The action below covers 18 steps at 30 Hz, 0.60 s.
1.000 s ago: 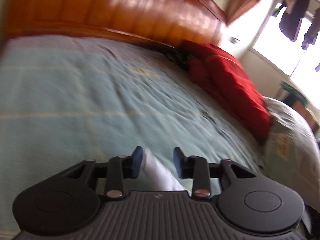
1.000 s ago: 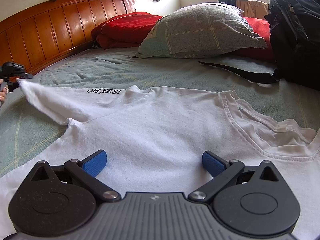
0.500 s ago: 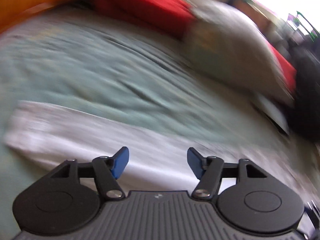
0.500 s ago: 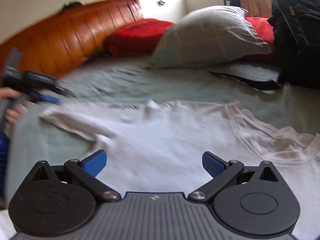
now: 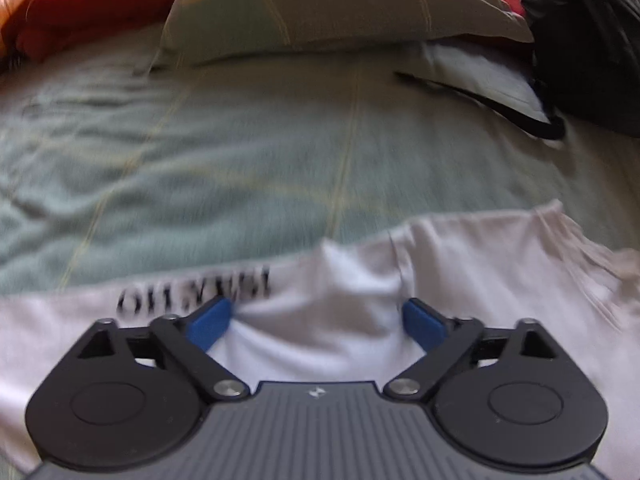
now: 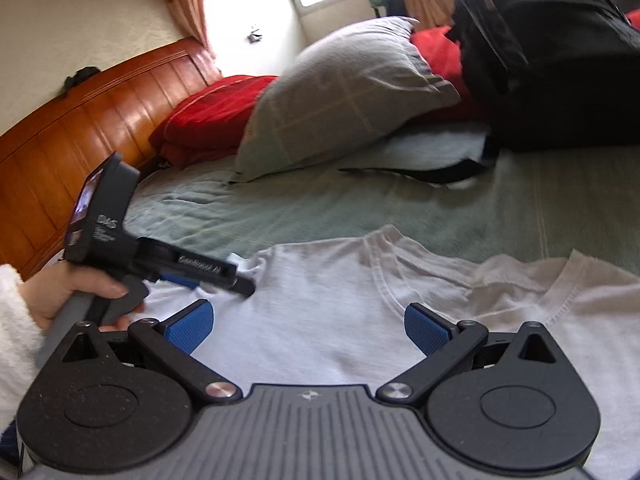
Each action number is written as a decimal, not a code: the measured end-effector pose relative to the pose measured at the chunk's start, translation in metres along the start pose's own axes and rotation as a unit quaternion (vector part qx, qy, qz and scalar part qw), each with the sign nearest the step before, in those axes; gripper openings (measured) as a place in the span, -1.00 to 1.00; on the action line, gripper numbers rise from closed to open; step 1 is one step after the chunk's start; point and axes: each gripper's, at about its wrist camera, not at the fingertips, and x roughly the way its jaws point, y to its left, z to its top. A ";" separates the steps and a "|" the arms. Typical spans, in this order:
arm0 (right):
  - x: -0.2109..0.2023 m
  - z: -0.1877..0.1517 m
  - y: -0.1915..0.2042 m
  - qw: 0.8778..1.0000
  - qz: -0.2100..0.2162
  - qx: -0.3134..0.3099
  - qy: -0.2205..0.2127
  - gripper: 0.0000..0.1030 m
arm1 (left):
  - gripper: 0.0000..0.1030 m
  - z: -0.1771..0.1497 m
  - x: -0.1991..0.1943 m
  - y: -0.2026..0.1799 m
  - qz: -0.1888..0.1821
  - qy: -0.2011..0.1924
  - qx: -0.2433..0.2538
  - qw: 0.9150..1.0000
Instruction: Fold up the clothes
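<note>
Two open grippers over white T-shirt (image 5: 320, 336)

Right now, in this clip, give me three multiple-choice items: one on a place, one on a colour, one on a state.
1. Where does the T-shirt lie?
A. on the bed
B. on the backpack
C. on the pillow

2. What colour are the claw pads?
A. red
B. blue
C. green

3. How is the left claw?
A. shut on the T-shirt
B. open over the T-shirt
C. shut on the strap

Key:
1 A, it is spread on the green bed, short of the pillow and backpack.
2 B, the pads show blue in both views.
3 B, its fingers stand wide apart with white cloth between.
</note>
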 end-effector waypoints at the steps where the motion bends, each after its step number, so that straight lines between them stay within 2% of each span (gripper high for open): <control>1: 0.000 0.000 -0.001 1.000 0.000 0.004 0.000 1.00 | 0.93 0.004 0.003 -0.001 0.003 -0.006 -0.001 1.000; 4: 0.002 -0.001 -0.005 1.000 0.000 0.015 0.000 1.00 | 0.81 0.013 -0.002 0.002 -0.003 -0.020 -0.015 1.000; 6: 0.003 -0.001 -0.007 1.000 0.000 0.023 0.000 1.00 | 0.76 0.016 -0.012 0.008 -0.021 -0.024 -0.039 0.999; 10: 0.004 -0.001 -0.012 0.999 0.001 0.038 0.001 1.00 | 0.78 0.007 -0.045 0.012 -0.106 -0.028 -0.062 0.992; 14: 0.006 -0.002 -0.014 0.999 0.003 0.048 0.005 1.00 | 0.80 -0.003 -0.044 0.000 -0.188 0.006 -0.063 0.980; 15: 0.006 -0.002 -0.013 0.999 0.004 0.045 0.005 1.00 | 0.80 -0.003 -0.037 -0.004 -0.188 0.013 -0.062 0.980; 17: 0.006 -0.003 -0.011 0.999 0.007 0.041 0.005 1.00 | 0.79 -0.002 -0.019 -0.012 -0.164 0.023 -0.060 0.984; 18: 0.005 -0.003 -0.011 0.999 0.009 0.040 0.005 1.00 | 0.78 0.001 -0.011 -0.013 -0.155 0.013 -0.059 0.986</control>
